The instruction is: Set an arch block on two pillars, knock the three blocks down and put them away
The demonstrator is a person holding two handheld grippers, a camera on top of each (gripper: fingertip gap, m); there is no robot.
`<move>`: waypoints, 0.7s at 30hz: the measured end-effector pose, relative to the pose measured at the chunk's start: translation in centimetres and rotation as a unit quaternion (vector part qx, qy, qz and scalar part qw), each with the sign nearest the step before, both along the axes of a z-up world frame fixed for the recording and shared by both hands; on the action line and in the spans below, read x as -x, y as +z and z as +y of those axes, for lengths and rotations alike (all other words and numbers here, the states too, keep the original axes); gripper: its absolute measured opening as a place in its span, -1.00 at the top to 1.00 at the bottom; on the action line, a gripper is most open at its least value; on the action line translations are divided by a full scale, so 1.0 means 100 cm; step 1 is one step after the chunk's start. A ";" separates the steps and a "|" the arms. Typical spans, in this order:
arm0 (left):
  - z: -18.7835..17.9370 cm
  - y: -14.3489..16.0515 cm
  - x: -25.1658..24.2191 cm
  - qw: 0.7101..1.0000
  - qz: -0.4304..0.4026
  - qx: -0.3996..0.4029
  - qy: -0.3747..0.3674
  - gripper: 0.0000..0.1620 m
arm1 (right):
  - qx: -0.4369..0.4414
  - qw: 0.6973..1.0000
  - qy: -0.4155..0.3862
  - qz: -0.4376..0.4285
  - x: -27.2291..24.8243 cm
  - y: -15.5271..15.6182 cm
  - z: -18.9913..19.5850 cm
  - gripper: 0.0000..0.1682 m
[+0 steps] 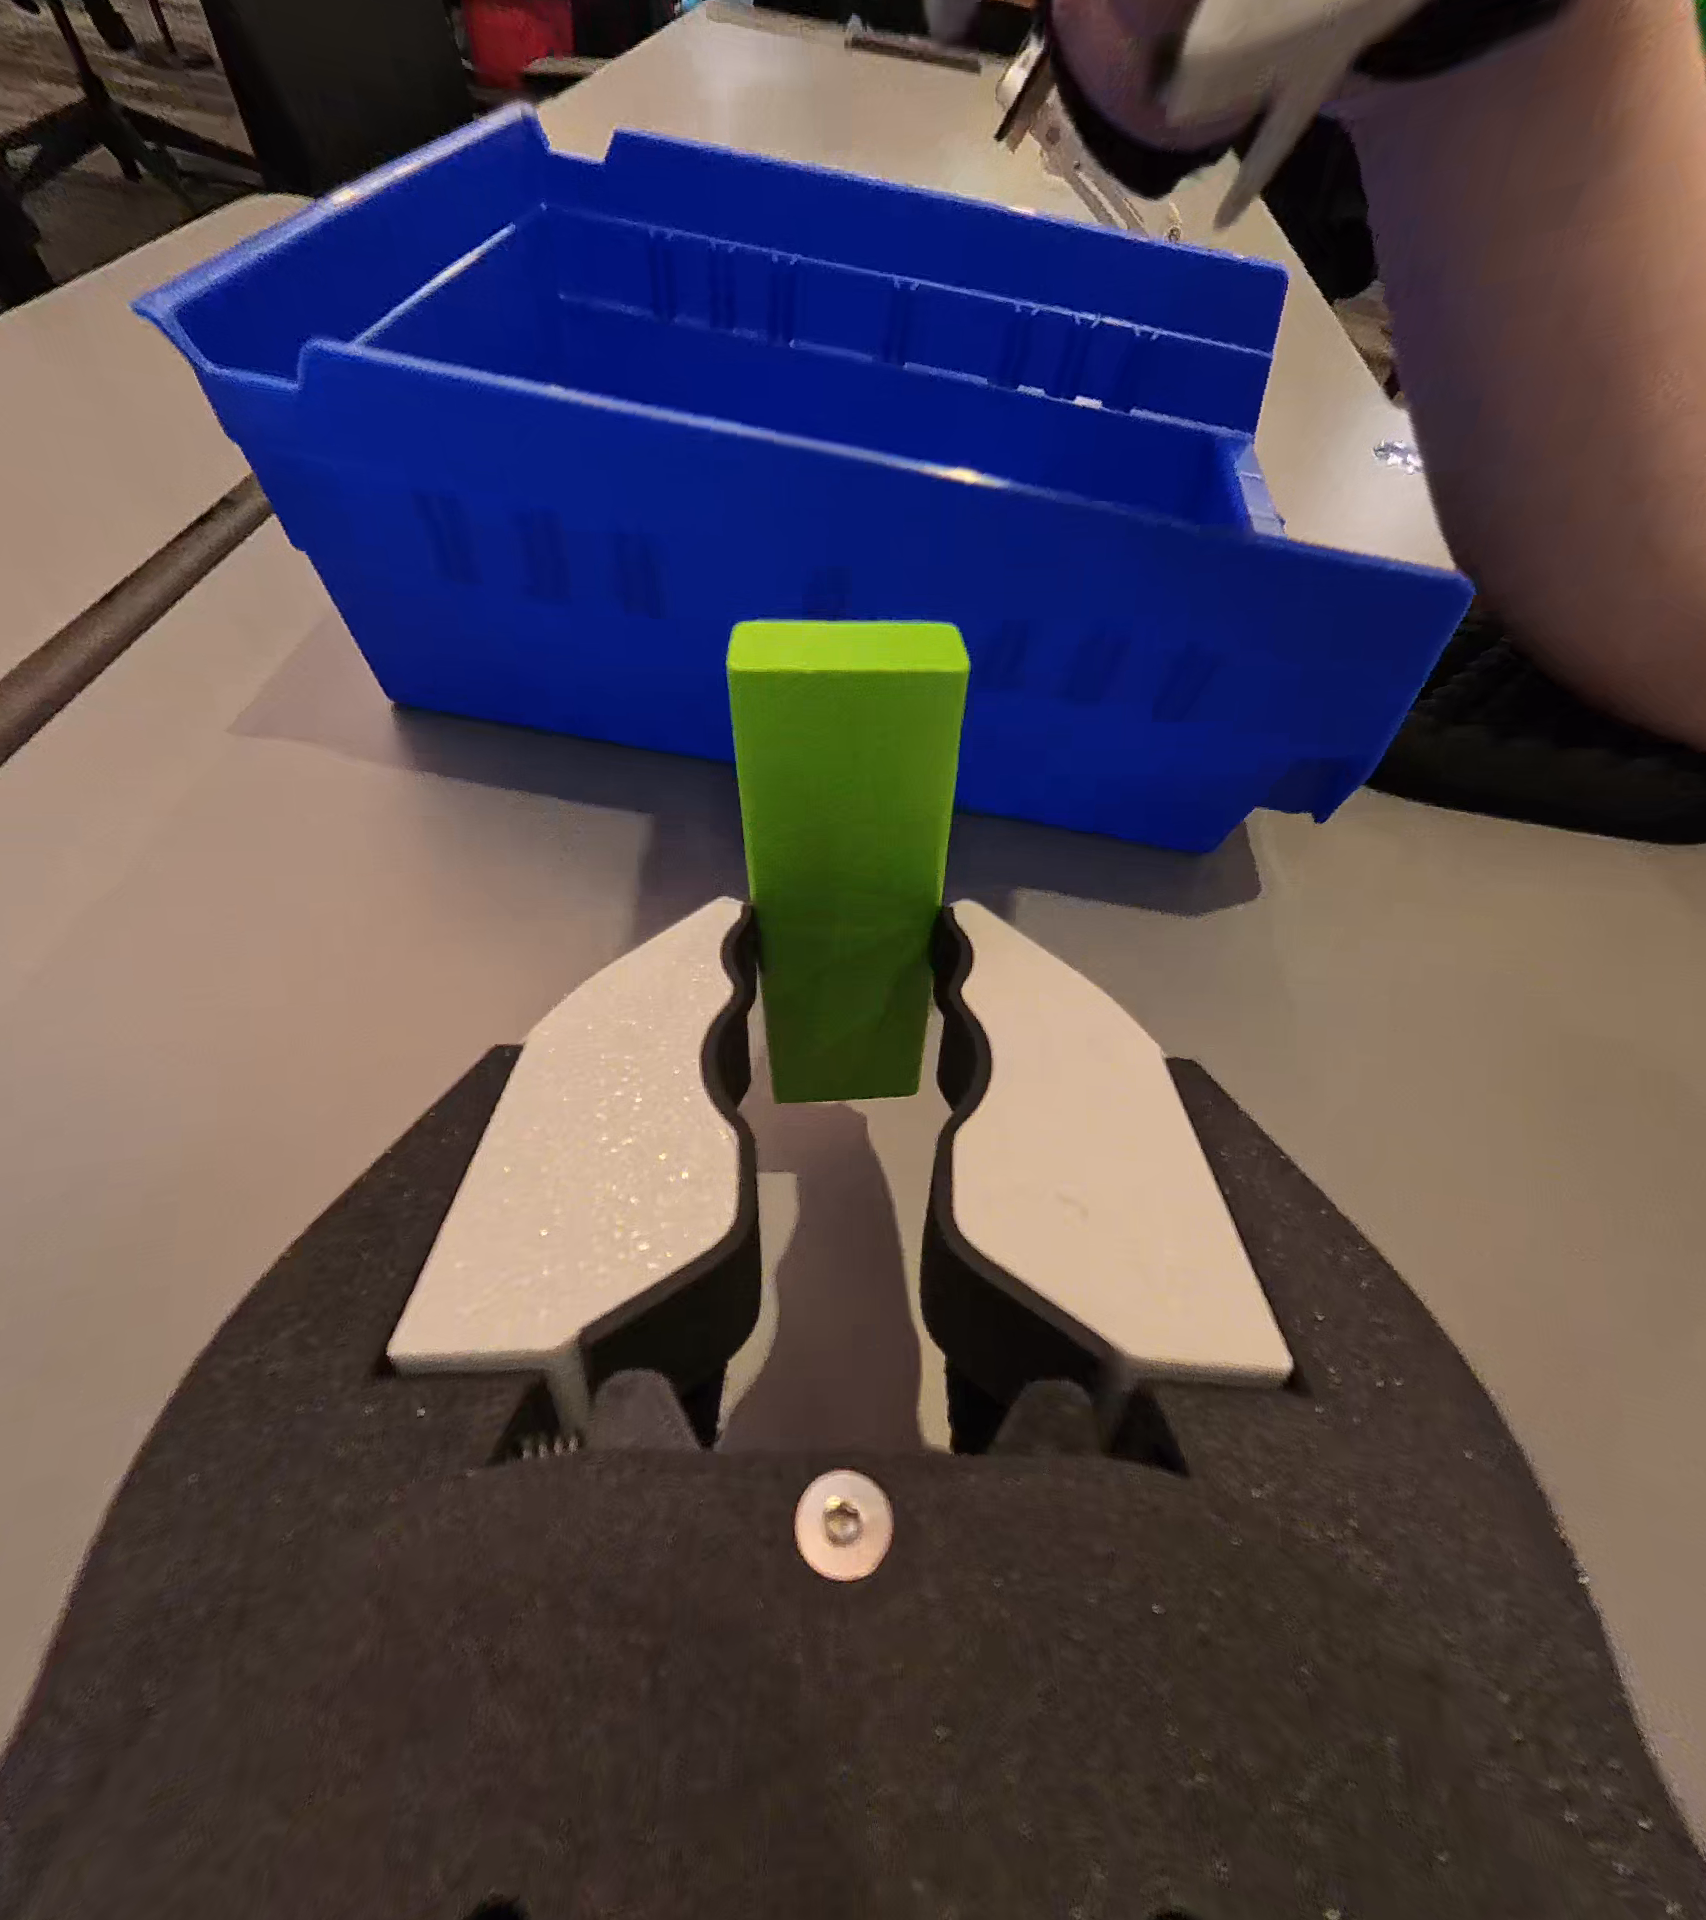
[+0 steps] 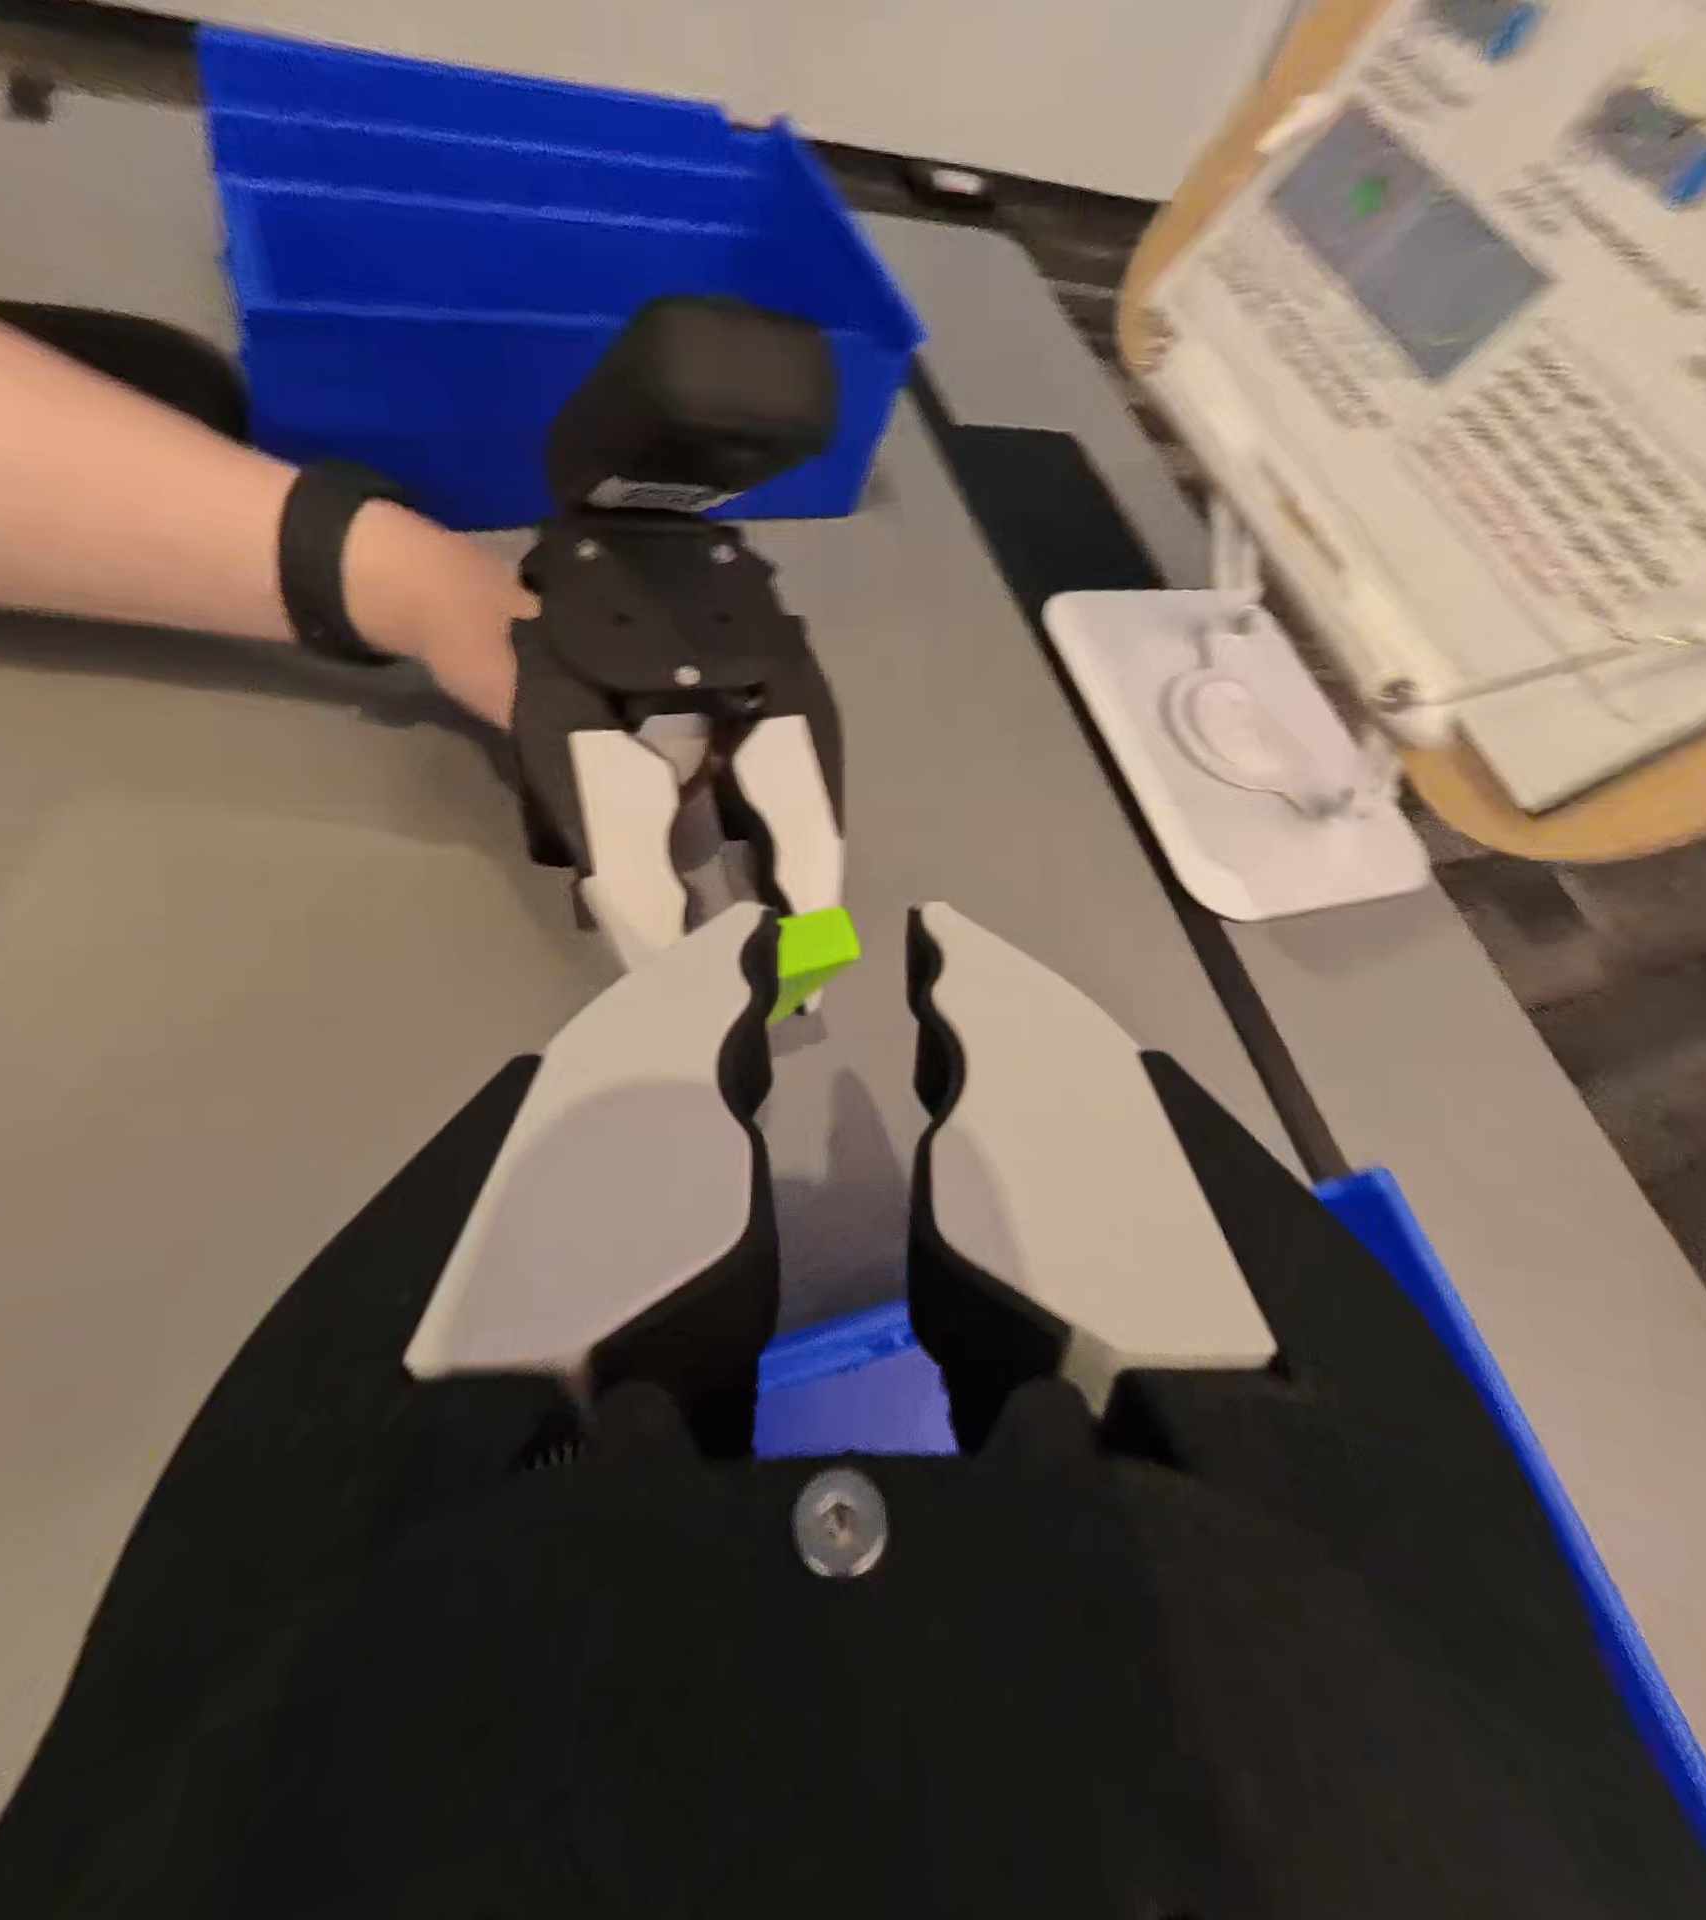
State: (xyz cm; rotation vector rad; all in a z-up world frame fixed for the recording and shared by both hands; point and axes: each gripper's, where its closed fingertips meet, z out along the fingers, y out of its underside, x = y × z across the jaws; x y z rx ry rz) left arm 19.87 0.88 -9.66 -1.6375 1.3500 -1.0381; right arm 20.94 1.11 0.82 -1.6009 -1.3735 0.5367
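Grey bench [image 1: 153, 987] surfaces are carrying the scene, with dark chairs and another table showing behind. On the near side of a blue bin [image 1: 828, 540], the left tool [image 1: 846, 920] is clamping a green block [image 1: 849, 790] between its fingertips, gripping the lower half so the block is pointing away from the camera toward the bin; the grip looks chosen to keep the top free, probably for standing it up as a pillar. From the right wrist view, the same green block [image 2: 813, 951] is sitting low over the bench, near its front edge. The right tool [image 2: 833, 925] is hovering above, partly open and holding nothing. No arch block or second pillar is showing. A white tray [image 2: 1233, 727] and a clipboard with printed sheets [image 2: 1514, 364] are lying off to the right.
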 end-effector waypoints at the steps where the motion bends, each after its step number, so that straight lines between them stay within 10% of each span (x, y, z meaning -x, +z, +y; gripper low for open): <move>1: 0.000 -0.003 0.001 1.000 0.006 0.000 -0.001 0.60 | 0.002 1.000 0.001 -0.022 0.005 -0.011 0.002 0.84; 21: -0.007 -0.026 0.005 0.998 0.061 -0.030 -0.013 0.61 | 0.036 0.973 0.019 -0.228 0.034 -0.106 -0.005 0.98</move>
